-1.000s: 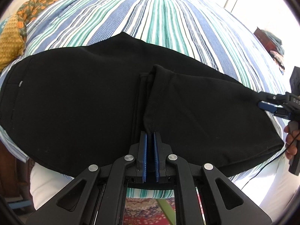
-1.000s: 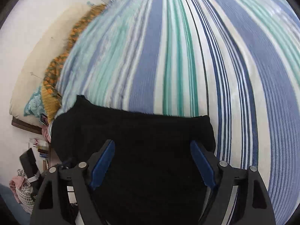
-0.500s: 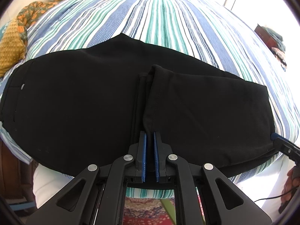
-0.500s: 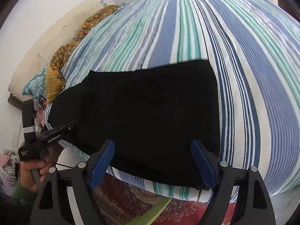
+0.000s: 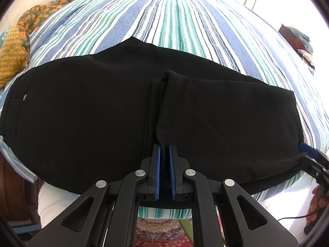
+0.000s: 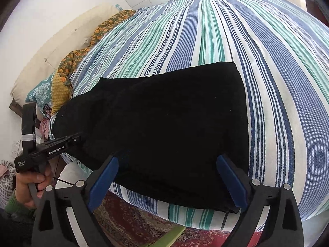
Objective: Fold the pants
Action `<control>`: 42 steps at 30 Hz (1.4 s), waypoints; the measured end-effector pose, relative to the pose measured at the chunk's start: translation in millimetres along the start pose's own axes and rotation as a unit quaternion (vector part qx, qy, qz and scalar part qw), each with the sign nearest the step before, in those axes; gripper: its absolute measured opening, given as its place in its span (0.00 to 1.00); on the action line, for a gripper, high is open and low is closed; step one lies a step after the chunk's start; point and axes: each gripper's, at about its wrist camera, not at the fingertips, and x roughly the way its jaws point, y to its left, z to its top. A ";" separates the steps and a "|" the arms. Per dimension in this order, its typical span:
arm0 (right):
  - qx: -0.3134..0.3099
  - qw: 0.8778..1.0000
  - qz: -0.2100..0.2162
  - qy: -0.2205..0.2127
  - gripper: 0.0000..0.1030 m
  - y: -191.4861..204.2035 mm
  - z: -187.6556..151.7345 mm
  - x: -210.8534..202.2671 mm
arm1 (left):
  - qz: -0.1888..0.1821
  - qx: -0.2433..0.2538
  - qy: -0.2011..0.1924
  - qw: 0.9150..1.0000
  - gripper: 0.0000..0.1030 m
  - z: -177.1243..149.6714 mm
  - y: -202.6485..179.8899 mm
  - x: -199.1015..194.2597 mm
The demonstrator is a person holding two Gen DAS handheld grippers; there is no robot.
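Note:
Black pants (image 5: 98, 113) lie folded on the striped bed (image 5: 174, 20), with the leg ends doubled back so their hems (image 5: 166, 94) cross the middle. My left gripper (image 5: 164, 150) is shut on the near end of that hem edge, the cloth running in between its blue pads. The right wrist view shows the same left gripper (image 6: 76, 139) at the pants' left side, held by a hand (image 6: 30, 181). My right gripper (image 6: 167, 158) hovers over the near fold of the pants (image 6: 174, 113); its jaws are opening wide and press on nothing. One of its blue fingertips (image 5: 306, 147) shows beside the right fold.
An orange floral cloth (image 5: 41, 18) and a yellow pillow (image 5: 10, 61) lie at the bed's left end. The near bed edge (image 6: 195, 214) drops to a patterned red rug (image 6: 127, 220). Dark furniture with piled clothes (image 5: 298, 41) stands at the far right.
My right gripper drew back from the right fold towards the bed's near edge and its jaws spread wider. The left gripper and the pants have stayed put.

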 end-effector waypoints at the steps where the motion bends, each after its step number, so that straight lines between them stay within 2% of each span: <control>1: -0.007 1.000 -0.004 0.001 0.97 2.6 -0.4 1.3 | -0.001 -0.001 -0.001 1.000 0.08 -0.2 0.3 0.0; 7: -0.042 0.999 -0.029 0.006 1.00 12.9 -2.7 7.3 | -0.002 -0.001 -0.001 1.000 0.09 -0.2 0.6 1.0; 16: -0.034 0.999 -0.019 0.003 1.00 8.9 -3.8 9.5 | -0.003 -0.003 -0.001 1.000 0.09 -1.1 1.0 2.2; 42: -0.049 0.998 -0.032 0.008 1.00 11.5 -5.0 12.0 | -0.006 -0.005 -0.001 1.000 0.09 -1.2 1.8 1.5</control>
